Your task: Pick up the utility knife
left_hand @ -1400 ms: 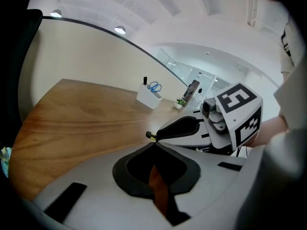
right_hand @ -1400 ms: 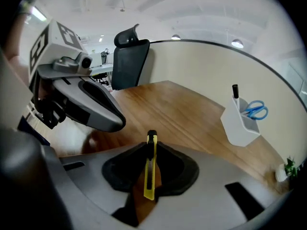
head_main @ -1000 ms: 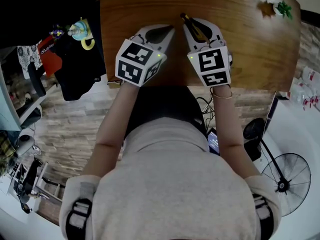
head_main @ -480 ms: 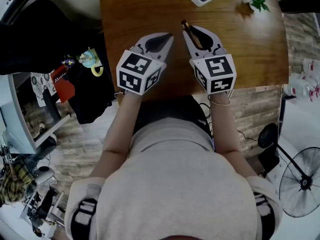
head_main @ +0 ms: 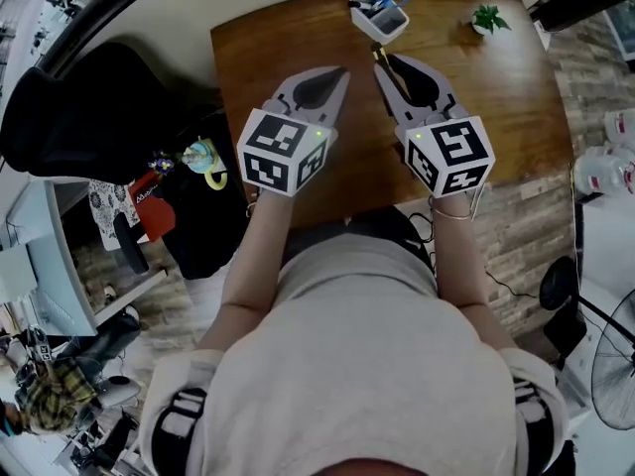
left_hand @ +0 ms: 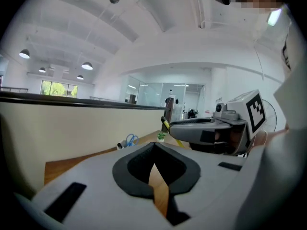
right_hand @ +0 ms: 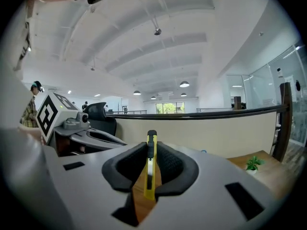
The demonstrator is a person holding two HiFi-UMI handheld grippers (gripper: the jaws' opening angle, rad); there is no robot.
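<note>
The utility knife [head_main: 387, 67], yellow with a black slider, is clamped between the jaws of my right gripper [head_main: 385, 63] and held in the air above the wooden table [head_main: 268, 77]. In the right gripper view the knife [right_hand: 150, 169] runs lengthwise between the black pads [right_hand: 169, 164], its black end sticking out past the tips. My left gripper [head_main: 337, 73] hovers beside it at the same height. Its jaws are together with nothing between them, and only a sliver of table shows through. From the left gripper view the right gripper [left_hand: 206, 131] and the knife's tip [left_hand: 166, 124] show at the right.
A white pen holder [head_main: 380, 13] with blue-handled scissors stands at the table's far edge. A small green plant [head_main: 487, 18] sits to its right. A black chair [head_main: 89, 107] and hanging items are left of the table, a fan [head_main: 615, 365] at the lower right.
Both grippers have risen well above the table, the right one carrying the knife. The head view has pulled back, and the pen holder and plant have come fully into view.
</note>
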